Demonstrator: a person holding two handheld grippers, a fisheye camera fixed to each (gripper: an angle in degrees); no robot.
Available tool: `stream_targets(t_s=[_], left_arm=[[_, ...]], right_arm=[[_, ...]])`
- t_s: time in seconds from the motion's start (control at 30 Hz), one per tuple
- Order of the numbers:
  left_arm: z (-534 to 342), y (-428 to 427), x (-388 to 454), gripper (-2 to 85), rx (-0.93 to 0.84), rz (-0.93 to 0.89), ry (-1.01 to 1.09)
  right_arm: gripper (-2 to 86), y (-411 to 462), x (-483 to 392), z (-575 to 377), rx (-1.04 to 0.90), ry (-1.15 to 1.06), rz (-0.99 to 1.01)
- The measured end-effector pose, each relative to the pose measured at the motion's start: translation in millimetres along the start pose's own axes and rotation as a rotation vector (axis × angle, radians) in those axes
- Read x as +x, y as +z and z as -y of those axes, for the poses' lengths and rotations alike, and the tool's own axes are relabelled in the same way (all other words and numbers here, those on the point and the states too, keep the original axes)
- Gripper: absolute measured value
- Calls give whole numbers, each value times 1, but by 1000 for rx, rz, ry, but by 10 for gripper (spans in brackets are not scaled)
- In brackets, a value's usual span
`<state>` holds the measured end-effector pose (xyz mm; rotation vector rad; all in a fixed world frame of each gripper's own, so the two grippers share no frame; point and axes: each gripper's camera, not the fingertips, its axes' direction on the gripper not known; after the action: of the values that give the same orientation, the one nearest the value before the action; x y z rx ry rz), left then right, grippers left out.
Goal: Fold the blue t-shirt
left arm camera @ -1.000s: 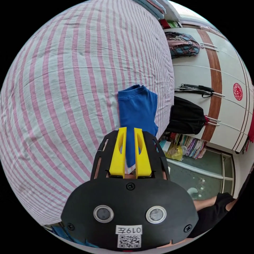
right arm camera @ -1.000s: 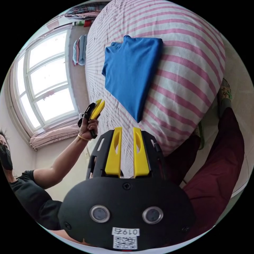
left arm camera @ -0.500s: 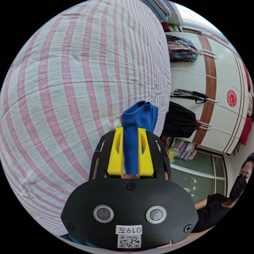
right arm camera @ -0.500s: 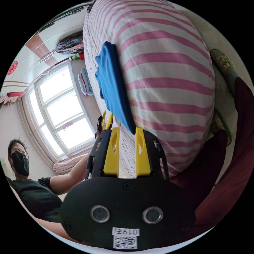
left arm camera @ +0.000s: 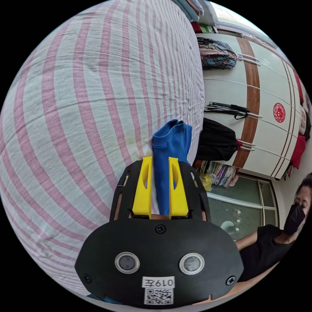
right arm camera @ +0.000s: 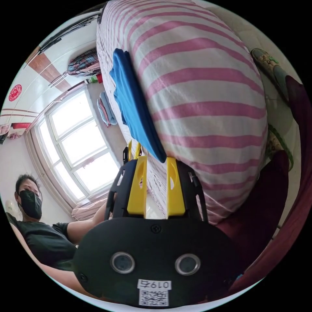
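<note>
The left gripper [left arm camera: 160, 159] has its yellow jaws around a corner of the folded blue cotton t-shirt [left arm camera: 170, 146], though whether they press it I cannot tell, while the right gripper [right arm camera: 155, 158] has its jaws spread just at the shirt's near corner [right arm camera: 159, 157]. The shirt lies folded on the pink-and-white striped bedsheet [right arm camera: 201, 97] near the bed's edge, so the last fold looks in hand, and the next move likely calls for the right jaws to close on that corner. Beside the bed stand a white wardrobe [left arm camera: 227, 94] with a black bag [left arm camera: 216, 143] hanging on it and a bright window [right arm camera: 78, 143], none in the way
</note>
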<state>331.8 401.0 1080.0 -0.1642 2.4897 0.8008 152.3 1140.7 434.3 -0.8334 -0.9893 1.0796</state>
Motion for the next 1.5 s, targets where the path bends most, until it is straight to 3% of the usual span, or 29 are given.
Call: stream_targets(t_s=[0.87, 1.1, 1.3, 1.5], left_arm=[[13, 8, -85, 27, -31, -185, 25], [12, 6, -106, 19, -37, -192, 11], [-4, -6, -111, 20, 5, -306, 9], [-40, -19, -89, 22, 116, -487, -82]], right_arm=[[70, 121, 86, 52, 112, -10, 204], [5, 140, 95, 101, 64, -64, 187], [1, 140, 67, 156, -26, -86, 150], [-2, 117, -21, 236, -160, -186, 92]])
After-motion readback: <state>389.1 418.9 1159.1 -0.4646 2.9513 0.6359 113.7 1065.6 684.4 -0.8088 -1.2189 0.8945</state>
